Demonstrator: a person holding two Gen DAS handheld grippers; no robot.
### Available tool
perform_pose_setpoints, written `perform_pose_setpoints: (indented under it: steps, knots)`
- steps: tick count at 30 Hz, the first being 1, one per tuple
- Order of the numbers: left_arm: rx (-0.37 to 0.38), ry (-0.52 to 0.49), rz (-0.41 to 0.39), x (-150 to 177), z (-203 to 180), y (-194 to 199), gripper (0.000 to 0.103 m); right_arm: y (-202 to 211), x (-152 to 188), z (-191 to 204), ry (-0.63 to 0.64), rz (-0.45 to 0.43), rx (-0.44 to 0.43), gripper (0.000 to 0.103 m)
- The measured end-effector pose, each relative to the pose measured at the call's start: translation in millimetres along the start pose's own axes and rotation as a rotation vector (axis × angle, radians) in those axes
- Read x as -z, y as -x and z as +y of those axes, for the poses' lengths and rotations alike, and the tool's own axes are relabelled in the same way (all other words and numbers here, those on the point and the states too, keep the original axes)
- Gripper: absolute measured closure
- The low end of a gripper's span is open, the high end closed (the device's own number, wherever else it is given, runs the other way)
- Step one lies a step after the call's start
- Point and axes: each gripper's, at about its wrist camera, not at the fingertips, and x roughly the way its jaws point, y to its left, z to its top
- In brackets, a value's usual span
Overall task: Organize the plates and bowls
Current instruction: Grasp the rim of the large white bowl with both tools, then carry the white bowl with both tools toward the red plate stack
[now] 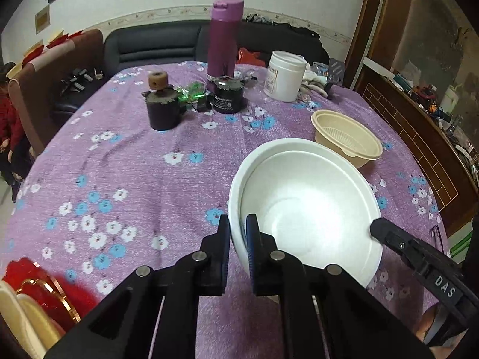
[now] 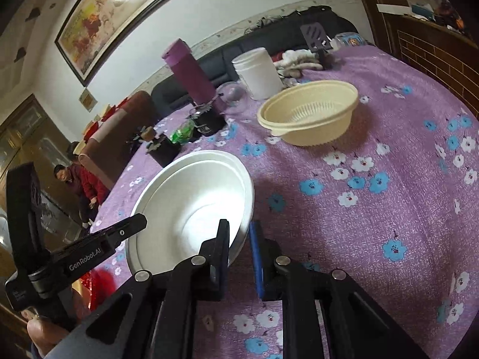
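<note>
- "das" is printed in pale letters on the side of the right gripper [image 1: 377, 228] where the left wrist view catches it; "genrobot.ai" runs along the left gripper [image 2: 140, 219] in the right wrist view.
- the white jar [image 1: 285, 75] carries a label and the black cup [image 1: 228, 99] has pale print, both too small to read.
- left gripper [image 1: 238, 228]: jaws nearly together, pinched on the near-left rim of the white bowls [image 1: 302, 206], one finger outside the wall, the blue-padded one inside.
- right gripper [image 2: 239, 229]: jaws narrow, closed over the rim on the opposite side of the white bowls [image 2: 191, 203], black finger inside, blue pad outside.
- the white bowls are two nested, the inner one sitting off-centre in the outer, over the purple flowered tablecloth [image 1: 119, 179] near its front.
- a beige strainer bowl [image 1: 345, 137] stands just beyond them, apart from their rim.
- the purple flask [image 1: 224, 36] stands upright at the far side, behind the black cup.
</note>
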Motion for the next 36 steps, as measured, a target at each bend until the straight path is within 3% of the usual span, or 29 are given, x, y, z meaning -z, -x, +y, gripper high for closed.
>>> perform_pose_setpoints:
  steps: [6,20,29,36]
  knots:
    - [-0.025,0.004,-0.034,9.7,18.5,34.1,0.093,9.6,4.0,21.9,0.023,0.002,-0.060,0.088]
    - [-0.017,0.026,-0.123,56.1,85.0,126.4,0.090,68.5,42.0,116.6,0.139,-0.020,-0.174,0.086]
    - [-0.081,0.068,-0.175,92.2,144.9,181.0,0.087,60.9,67.3,179.4,0.201,0.051,-0.298,0.085]
    - [-0.138,0.129,-0.167,115.6,190.1,198.3,0.087,28.5,90.4,219.7,0.227,0.175,-0.374,0.085]
